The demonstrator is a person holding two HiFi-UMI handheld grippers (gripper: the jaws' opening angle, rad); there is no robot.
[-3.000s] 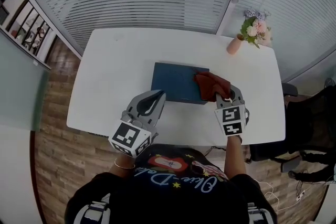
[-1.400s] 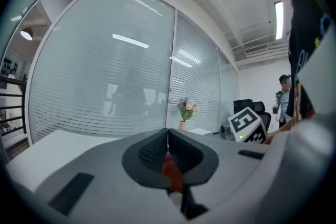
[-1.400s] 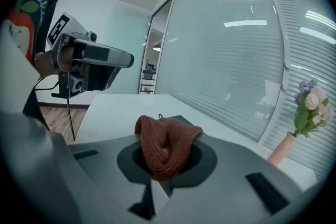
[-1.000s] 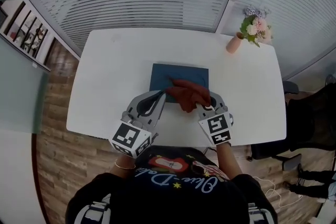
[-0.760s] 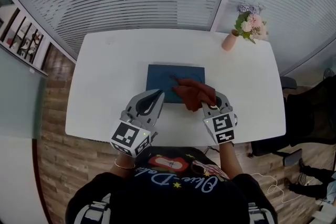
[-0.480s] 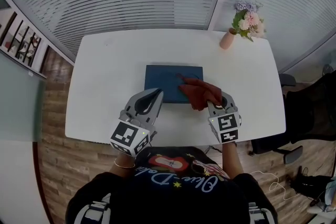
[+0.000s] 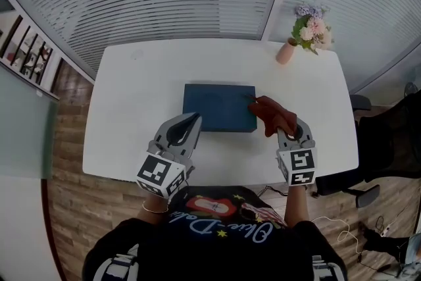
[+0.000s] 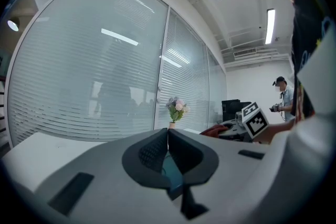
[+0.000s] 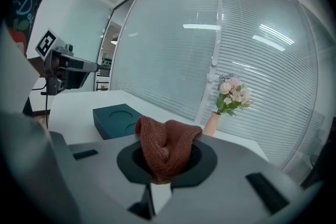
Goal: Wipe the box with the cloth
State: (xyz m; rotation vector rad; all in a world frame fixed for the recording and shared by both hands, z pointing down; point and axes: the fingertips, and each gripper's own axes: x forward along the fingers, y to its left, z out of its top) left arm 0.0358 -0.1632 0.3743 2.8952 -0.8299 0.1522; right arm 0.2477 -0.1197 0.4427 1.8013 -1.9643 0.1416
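A flat dark teal box (image 7: pixel 219 107) lies in the middle of the white table (image 7: pixel 138 95); in the right gripper view the box (image 9: pixel 116 118) shows round recesses on top. My right gripper (image 7: pixel 284 126) is shut on a rust-brown knitted cloth (image 7: pixel 272 114), which hangs just off the box's right edge; the cloth (image 9: pixel 167 147) bulges out between the jaws. My left gripper (image 7: pixel 185 126) sits near the box's front left corner, jaws closed together with nothing between them (image 8: pixel 167 136).
A pink vase with flowers (image 7: pixel 295 36) stands at the table's back right corner, also seen as the vase (image 9: pixel 223 107). Glass walls with blinds run behind the table. A dark office chair (image 7: pixel 388 141) stands to the right. Another person stands far off at the right of the left gripper view.
My right gripper has dragged the cloth rightward across the box top and off its right edge. The left gripper has stayed by the box's front left corner.
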